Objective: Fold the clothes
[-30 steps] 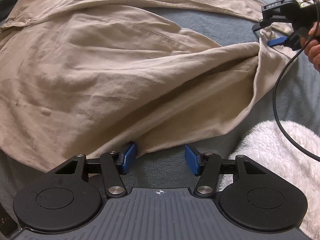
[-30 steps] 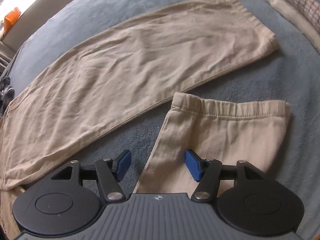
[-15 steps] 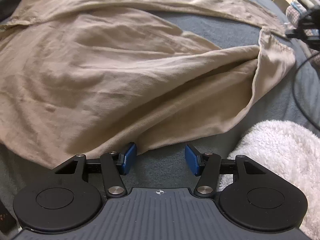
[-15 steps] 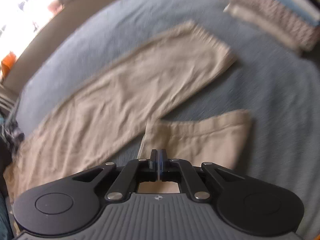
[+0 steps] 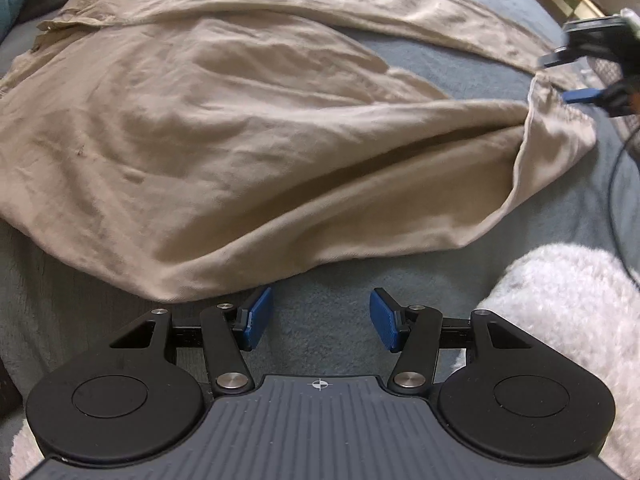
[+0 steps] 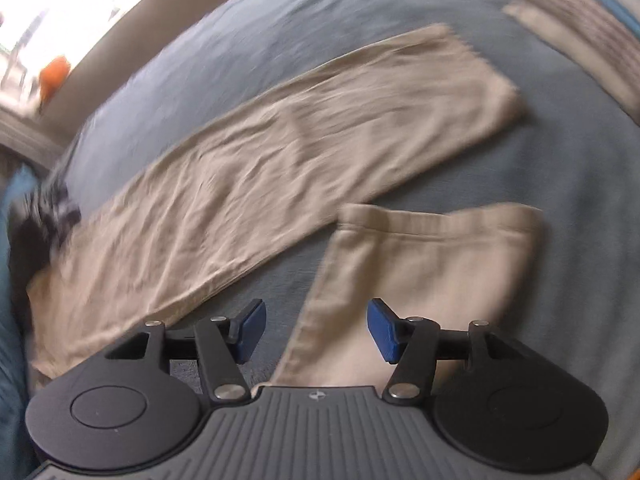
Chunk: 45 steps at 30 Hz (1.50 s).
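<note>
A white fluffy towel (image 5: 560, 300) lies at four o'clock beside the left gripper (image 5: 318, 316), whose jaws stand half open over bare blue blanket (image 5: 320, 280), gripping nothing. The tan trousers (image 5: 240, 140) spread from nine to two o'clock. The right gripper (image 6: 316, 328) is opening above a trouser leg, pads clear of it. A bright window (image 6: 60, 8) sits at eleven.

Both wrist views steeply downward, close; share beige trousers (image 5: 248, 128).

Right wrist view motion-blurred; patterned stack (image 6: 576, 28) at 1 o'clock unreadable; trousers (image 5: 200, 128) cut off at 9 o'clock, left view.
</note>
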Each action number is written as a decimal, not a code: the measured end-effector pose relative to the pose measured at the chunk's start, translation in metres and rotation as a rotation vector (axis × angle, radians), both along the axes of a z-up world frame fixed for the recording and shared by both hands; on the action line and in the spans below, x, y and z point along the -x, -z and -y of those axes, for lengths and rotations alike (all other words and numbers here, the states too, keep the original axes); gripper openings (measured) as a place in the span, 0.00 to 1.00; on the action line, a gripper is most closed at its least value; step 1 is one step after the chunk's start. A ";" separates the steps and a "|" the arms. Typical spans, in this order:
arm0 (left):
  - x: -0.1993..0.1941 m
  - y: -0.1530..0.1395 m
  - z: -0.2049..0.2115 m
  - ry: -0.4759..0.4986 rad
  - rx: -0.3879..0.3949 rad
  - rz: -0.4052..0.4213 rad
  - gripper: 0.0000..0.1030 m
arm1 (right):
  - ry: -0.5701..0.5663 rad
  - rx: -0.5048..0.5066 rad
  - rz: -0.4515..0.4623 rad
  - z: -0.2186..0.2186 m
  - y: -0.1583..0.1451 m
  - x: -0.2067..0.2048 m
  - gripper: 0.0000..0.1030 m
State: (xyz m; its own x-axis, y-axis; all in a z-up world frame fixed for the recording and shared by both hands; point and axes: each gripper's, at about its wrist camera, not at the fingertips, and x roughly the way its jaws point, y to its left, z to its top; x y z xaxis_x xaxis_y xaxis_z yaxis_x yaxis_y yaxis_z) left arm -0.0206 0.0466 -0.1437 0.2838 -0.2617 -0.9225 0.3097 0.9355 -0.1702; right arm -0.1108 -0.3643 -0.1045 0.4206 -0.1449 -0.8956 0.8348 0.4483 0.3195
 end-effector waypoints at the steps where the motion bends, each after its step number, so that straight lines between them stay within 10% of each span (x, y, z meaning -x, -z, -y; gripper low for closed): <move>1: -0.001 -0.002 0.001 -0.007 0.004 0.005 0.52 | -0.002 -0.003 -0.030 0.002 0.007 -0.010 0.58; 7: -0.009 -0.004 -0.002 -0.048 0.020 0.000 0.52 | -0.002 -0.010 -0.165 0.011 0.045 -0.035 0.55; 13: -0.015 -0.011 -0.017 -0.109 0.054 0.007 0.52 | 0.082 -0.003 -0.127 0.015 0.038 -0.007 0.04; 25: -0.015 -0.009 -0.018 -0.085 0.043 -0.001 0.52 | 0.287 0.012 0.196 -0.021 -0.020 0.120 0.03; 35: 0.005 -0.005 -0.009 -0.024 0.025 0.004 0.52 | 0.469 -0.020 0.238 -0.059 -0.009 0.218 0.03; 45: 0.004 -0.022 -0.007 -0.008 0.049 0.016 0.52 | 0.457 -0.029 0.540 -0.016 -0.071 0.169 0.03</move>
